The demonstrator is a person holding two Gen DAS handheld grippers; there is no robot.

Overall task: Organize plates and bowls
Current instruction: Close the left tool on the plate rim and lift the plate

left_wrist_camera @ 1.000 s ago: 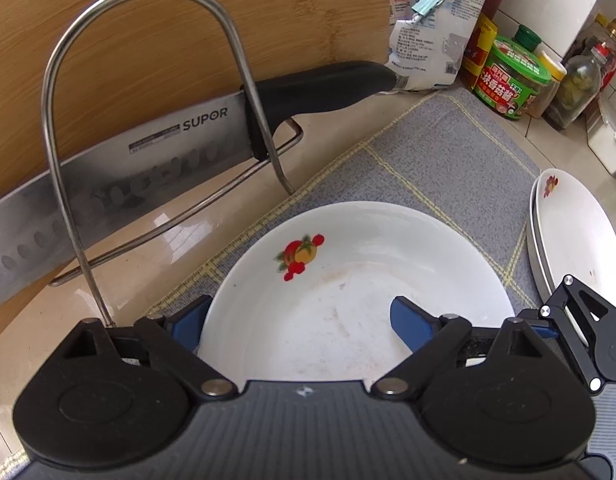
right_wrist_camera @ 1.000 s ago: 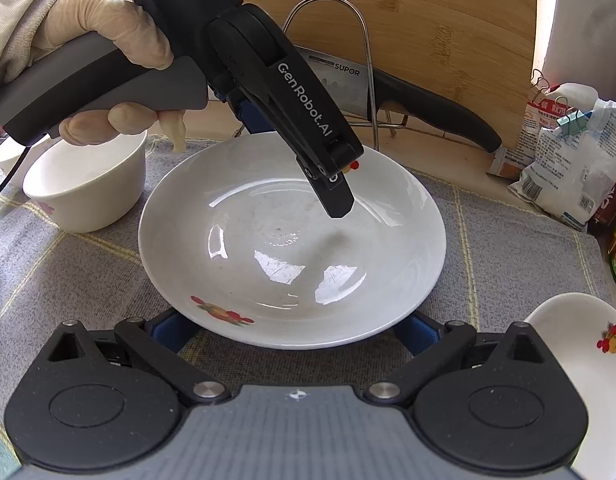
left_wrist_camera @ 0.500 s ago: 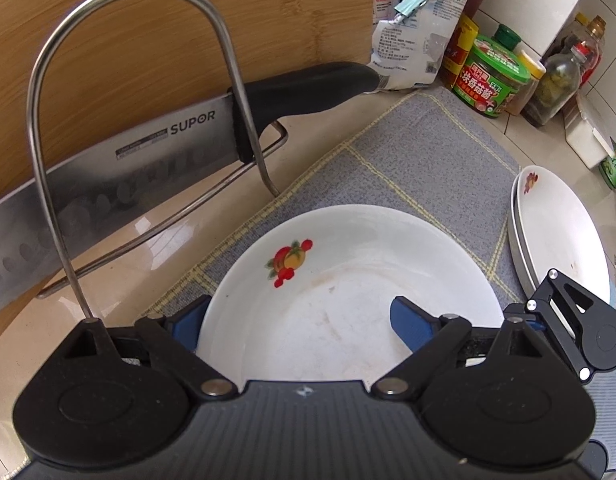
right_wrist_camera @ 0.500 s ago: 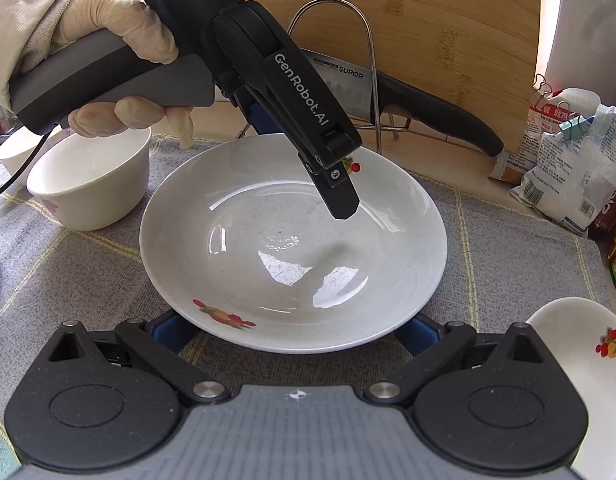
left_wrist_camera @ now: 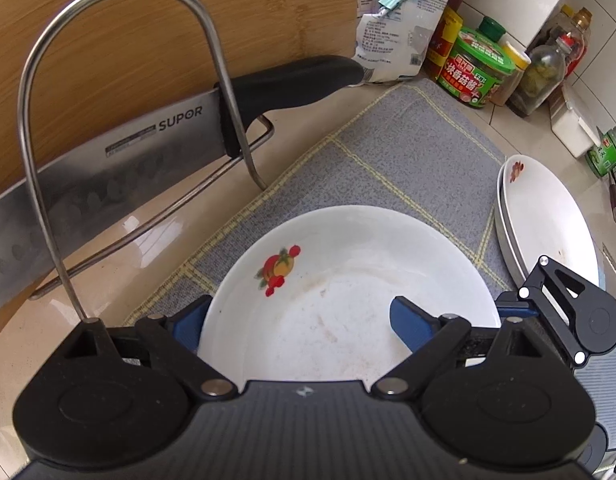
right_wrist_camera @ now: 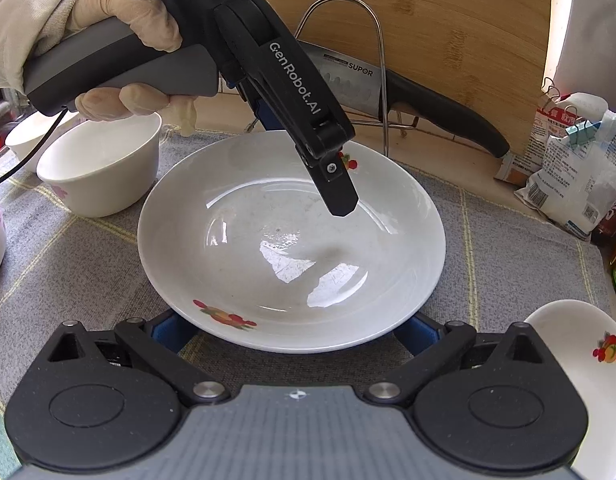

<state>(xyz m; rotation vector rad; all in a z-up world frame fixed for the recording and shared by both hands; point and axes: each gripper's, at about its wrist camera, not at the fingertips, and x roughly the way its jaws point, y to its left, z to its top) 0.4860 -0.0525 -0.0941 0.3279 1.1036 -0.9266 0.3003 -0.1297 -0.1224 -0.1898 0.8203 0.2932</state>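
The white shallow ceramic plate with fruit decals [right_wrist_camera: 291, 248] lies flat on the grey woven mat with yellow grid lines [right_wrist_camera: 520, 264], near the mat's back edge. You have both tools at this plate. Your left gripper [left_wrist_camera: 295, 320] is spread: one blue pad sits outside the plate's rim, the other blue pad [left_wrist_camera: 412, 324] hangs over the plate's inner surface, so the rim lies between the fingers without being pinched. In the right wrist view that same tool reaches in from the upper left, held by your gloved left hand [right_wrist_camera: 127, 40], with its black finger tip just above the plate's far half. Your right gripper [right_wrist_camera: 291, 330] is also spread; its blue pads flank the plate's near rim, and contact cannot be confirmed.

Just beside the plate, toward the mat's left edge, stands a white round ceramic bowl [right_wrist_camera: 99, 168]. At the mat's right edge rests a stack of white fruit-decal plates [left_wrist_camera: 548, 220], apart from the main plate. Behind the mat, on the beige countertop [left_wrist_camera: 155, 240], a bent steel wire rack [left_wrist_camera: 119, 120] carries a steel cleaver with a black handle [left_wrist_camera: 147, 148], backed by an upright bamboo cutting board [left_wrist_camera: 147, 32]. White clipped bags [left_wrist_camera: 404, 24] and a green-lidded jar [left_wrist_camera: 480, 68] occupy the back right corner.
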